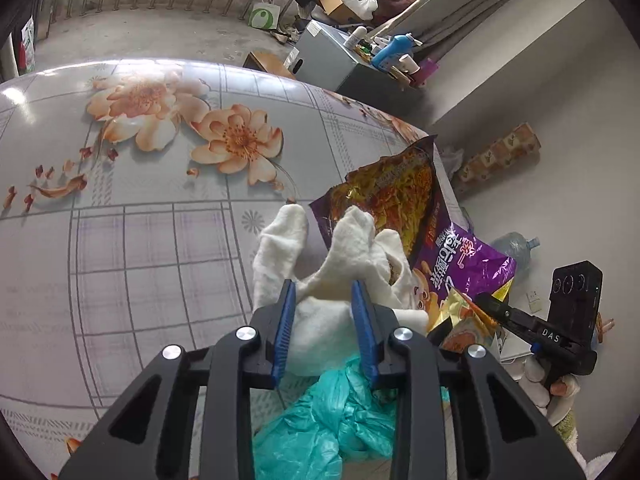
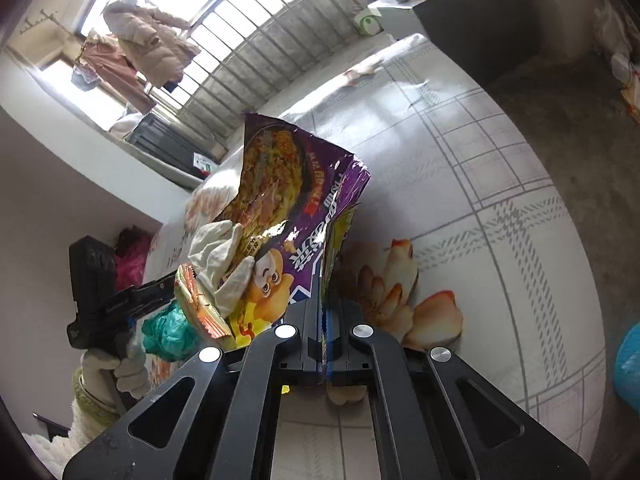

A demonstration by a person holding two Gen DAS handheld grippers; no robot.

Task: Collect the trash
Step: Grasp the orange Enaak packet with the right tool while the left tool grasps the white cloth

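Left wrist view, near to far from the purple noodle wrapper (image 1: 404,216): left tongs (image 1: 324,312) clenched on a crumpled white cloth (image 1: 320,264) just beside the wrapper, teal plastic bag (image 1: 340,412) beneath, all on the floral-covered desk (image 1: 140,220). Right tongs (image 2: 322,320) clamped fully on the wrapper's lower edge. A small orange sachet (image 2: 200,304) sits against the wrapper.

Handling: likely best to lift both pieces together, keeping pinches firm; foil may slip.

Right wrist view alone shows the blue basket (image 2: 628,364) well apart from the wrapper, probably the bin; left wrist view alone shows the cloth grip.
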